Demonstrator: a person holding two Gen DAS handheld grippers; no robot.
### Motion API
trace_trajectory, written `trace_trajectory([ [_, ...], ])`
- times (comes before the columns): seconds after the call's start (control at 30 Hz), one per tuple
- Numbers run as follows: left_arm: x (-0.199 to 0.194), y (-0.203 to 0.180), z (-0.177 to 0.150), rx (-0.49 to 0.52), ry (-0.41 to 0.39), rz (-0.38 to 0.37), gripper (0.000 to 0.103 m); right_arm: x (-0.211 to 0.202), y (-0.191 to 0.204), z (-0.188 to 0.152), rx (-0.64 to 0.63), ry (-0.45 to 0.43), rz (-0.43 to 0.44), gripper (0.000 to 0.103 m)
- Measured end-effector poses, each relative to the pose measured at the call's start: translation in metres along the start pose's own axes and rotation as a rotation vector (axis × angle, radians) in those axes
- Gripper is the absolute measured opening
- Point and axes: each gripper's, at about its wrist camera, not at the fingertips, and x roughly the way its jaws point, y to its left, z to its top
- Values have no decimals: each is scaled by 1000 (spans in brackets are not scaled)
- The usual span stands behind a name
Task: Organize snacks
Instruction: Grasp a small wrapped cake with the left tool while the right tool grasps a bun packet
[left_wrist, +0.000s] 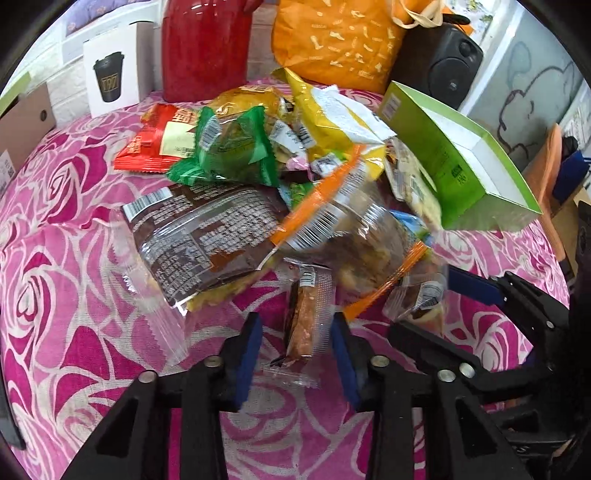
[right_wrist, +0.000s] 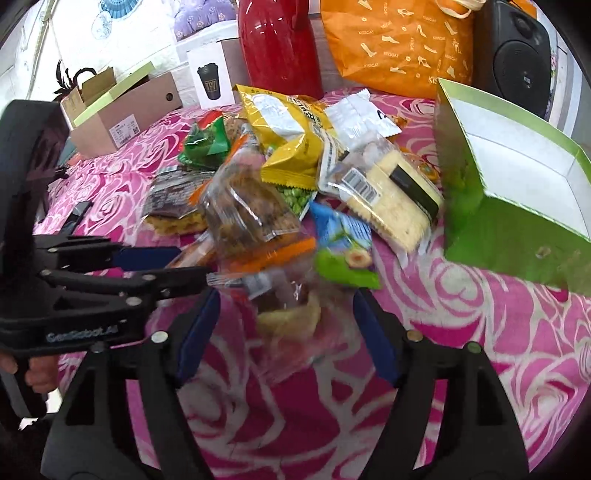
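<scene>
Snacks (left_wrist: 258, 177) lie in a messy heap in the middle of a table with a pink rose cloth (left_wrist: 74, 314). On top sit a yellow bag (right_wrist: 291, 140) and a green packet (left_wrist: 236, 147), and a red packet (left_wrist: 155, 144) rests at the far left edge of the heap. A brown packet (left_wrist: 207, 240) with tiny white writing lies at the front, beside a clear bag with orange edges (left_wrist: 351, 236).

One small snack bar in a clear wrapper (left_wrist: 306, 317) lies at the near edge of the heap. The left gripper (left_wrist: 297, 360) is spread wide, one blue pad on each side of the bar, not squeezing it.

The right gripper (right_wrist: 284, 334) is wide apart too. A little clear packet (right_wrist: 291, 314) sits between its pads; it looks blurry.

A green box (right_wrist: 509, 206) with a white inside is tipped up to the right of the heap. Behind the heap stand a red jug (right_wrist: 280, 48), an orange bag (right_wrist: 399, 44), a black speaker (right_wrist: 517, 55), and a white box with a cup picture (left_wrist: 110, 81).
</scene>
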Motion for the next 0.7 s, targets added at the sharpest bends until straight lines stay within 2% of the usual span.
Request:
trace_trajectory([
  [0.03, -1, 1, -1, 0, -3, 0, 22, 5, 0, 0, -7, 20, -12, 59],
  [0.1, -3, 4, -3, -16, -5, -29, 20, 4, -3, -3, 14, 25, 7, 53],
  [0.17, -7, 2, -6, -13, -6, -25, 20, -8, -4, -5, 31, 22, 40, 48],
  [0.27, -28, -5, -16, 21, -15, -54, 20, -29, -4, -8, 27, 17, 60, 48],
  [0.37, -57, -15, -19, 71, -54, -50, 20, -53, -10, -6, 48, -8, 89, 48],
  [0.53, -92, -32, 10, 115, -158, -96, 20, -100, -31, 9, 72, -139, 9, 48],
  [0.7, -91, -79, 56, 204, -222, -138, 20, -124, -76, 26, 145, -226, -126, 48],
])
